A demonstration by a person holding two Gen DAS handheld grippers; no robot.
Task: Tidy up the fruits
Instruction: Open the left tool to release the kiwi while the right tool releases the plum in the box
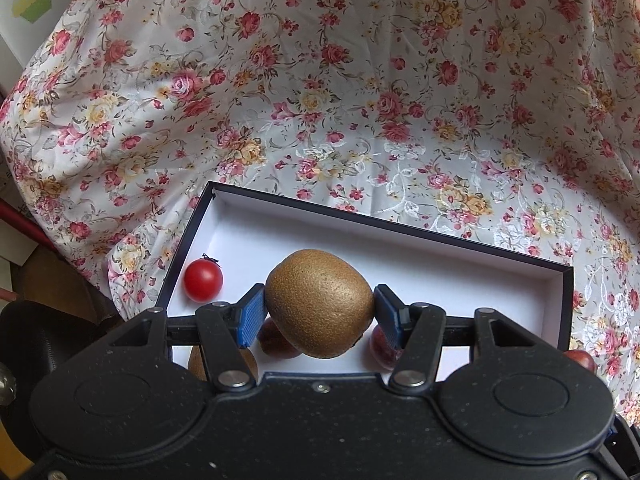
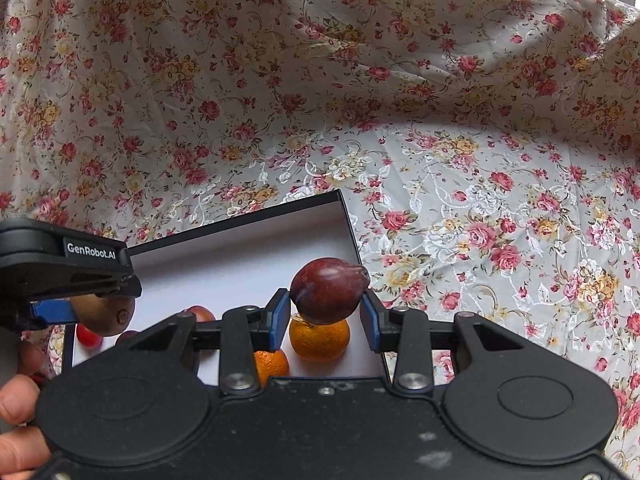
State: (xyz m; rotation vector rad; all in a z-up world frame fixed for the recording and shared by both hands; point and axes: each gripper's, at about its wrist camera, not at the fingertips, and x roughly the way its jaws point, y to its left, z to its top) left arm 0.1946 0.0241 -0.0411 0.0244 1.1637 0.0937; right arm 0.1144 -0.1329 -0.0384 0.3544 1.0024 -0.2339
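Note:
My left gripper is shut on a brown kiwi and holds it above the black box with a white inside. A red cherry tomato lies in the box's left end, with dark red fruits partly hidden under the kiwi. My right gripper is shut on a dark red plum above the box's right end, over two oranges. The left gripper and its kiwi show at the left of the right wrist view.
A floral cloth covers the table and rises behind the box. One dark red fruit lies on the cloth just right of the box. A white carton stands at the far left.

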